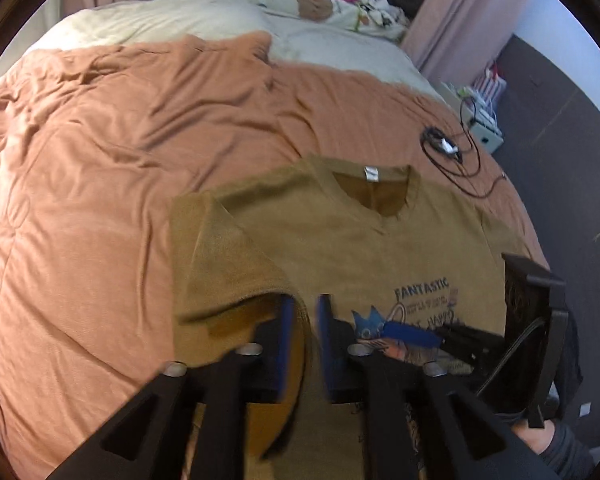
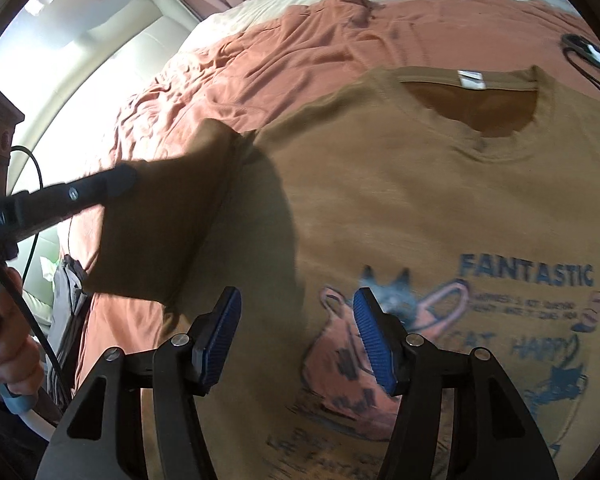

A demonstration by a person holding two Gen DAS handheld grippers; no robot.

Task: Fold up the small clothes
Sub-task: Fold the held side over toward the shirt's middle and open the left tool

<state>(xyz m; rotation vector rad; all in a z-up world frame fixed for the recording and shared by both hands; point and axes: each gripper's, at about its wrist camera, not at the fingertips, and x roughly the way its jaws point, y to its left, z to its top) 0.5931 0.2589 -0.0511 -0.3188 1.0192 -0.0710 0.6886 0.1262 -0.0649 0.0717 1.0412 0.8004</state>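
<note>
Bed with rust-orange sheet point(image 1: 100, 160) as work surface. Tan T-shirt point(image 1: 380, 240) laid flat on it, print side up, collar at the far end, hem toward the cameras, right part near the bed edge.

Left sleeve point(image 1: 228, 256) lifted off the sheet and turned in toward the chest. Left tongs point(image 1: 306, 320) nearly closed, apparently pinching the sleeve's edge: fabric visible between the blue pads in the left wrist view, sleeve hanging from the tip in the right wrist view. Right tongs point(image 2: 296, 336) spread wide, holding nothing, hovering over the cat print mid-chest; touching the cloth or not, cannot tell.

Step in hand, by the look of it: first side fold, sleeve going over the front. Early in the task; body still fully spread.

Next, probably: carry sleeve across, lay flat on the chest, release. Then grab the left side seam lower down with the free tongs so the fold line runs straight from shoulder to hem.

Beyond the shirt: black cable point(image 1: 448, 152) on the sheet past the collar, cream duvet point(image 1: 160, 24) further up.
</note>
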